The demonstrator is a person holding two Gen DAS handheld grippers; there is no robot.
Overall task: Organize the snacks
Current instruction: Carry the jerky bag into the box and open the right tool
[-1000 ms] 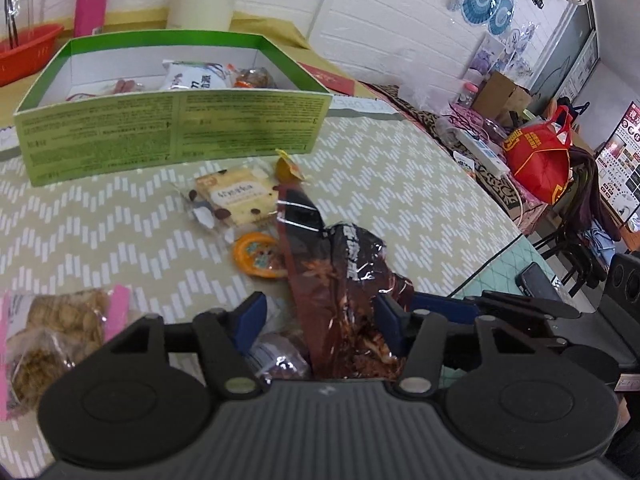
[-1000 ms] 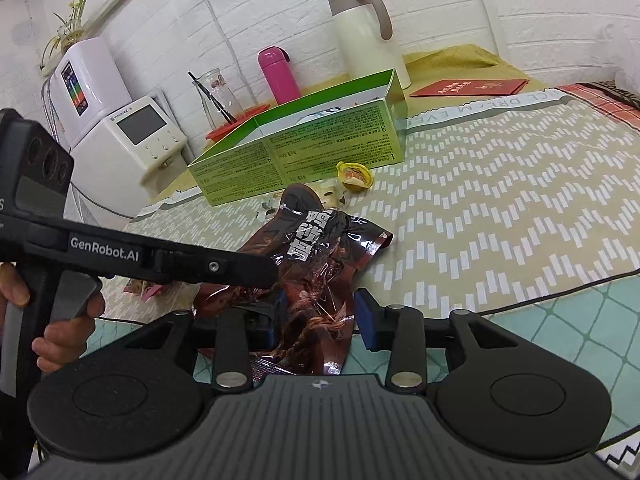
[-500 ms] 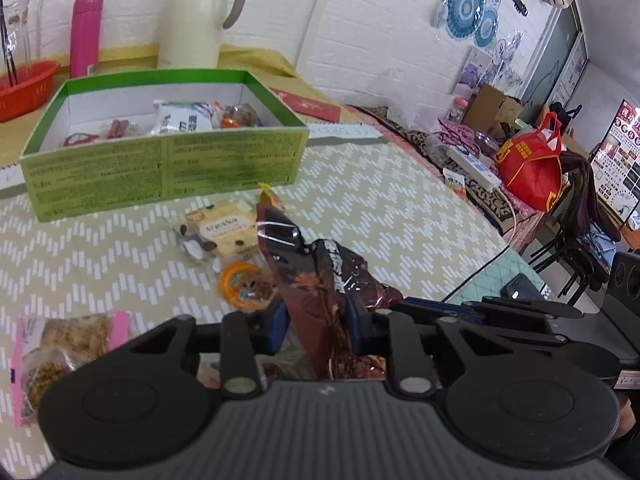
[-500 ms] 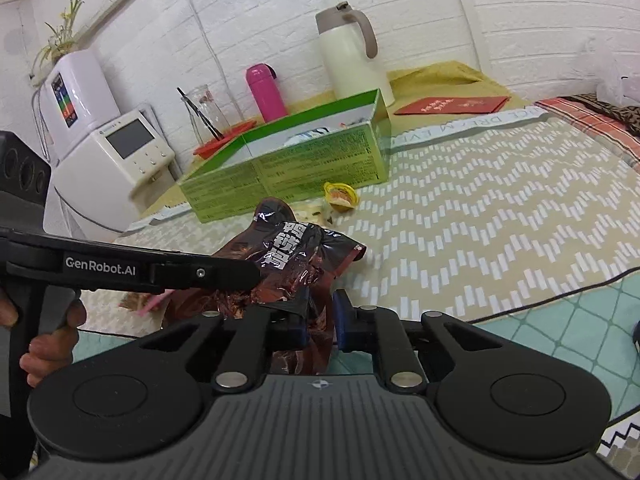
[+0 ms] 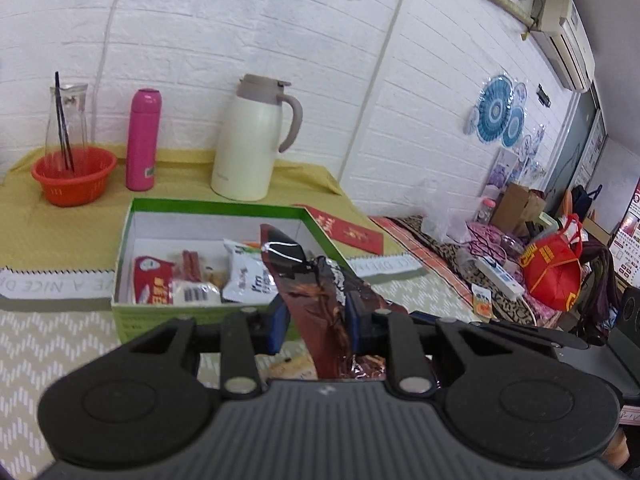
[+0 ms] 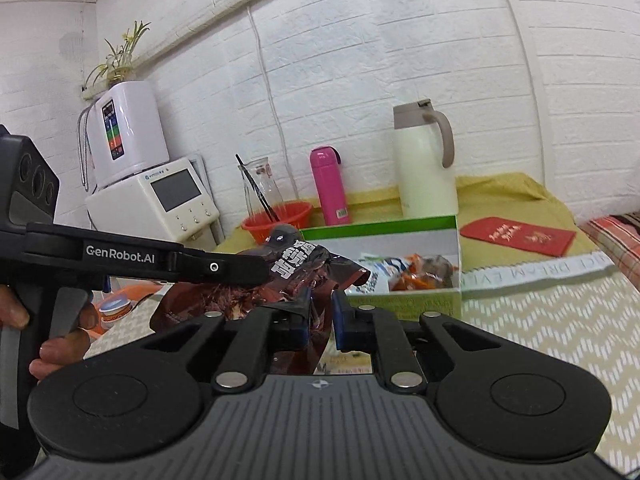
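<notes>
Left claw: I have my left gripper closed down on the brown bag; both blue pads press its sides, leaving only the bag's thickness between them.
Right claw: my right gripper is pinched on the same bag, pads nearly together with a fold of foil between them.
Bag: held up off the table by both grippers, its top corner tilted toward the box. From the left wrist view it overlaps the box's front right corner; I cannot tell whether it is over the opening or just before it.
Box: green, open, white inside, standing at the table's far edge against the yellow cloth. Several packets lie in it, along the front wall.
Left on the table: a wrapped biscuit shows below my left pads, and a small cup sits past my left handle in the right wrist view.
Behind the box: a cream jug, a pink flask and a red basket on the yellow cloth.
</notes>
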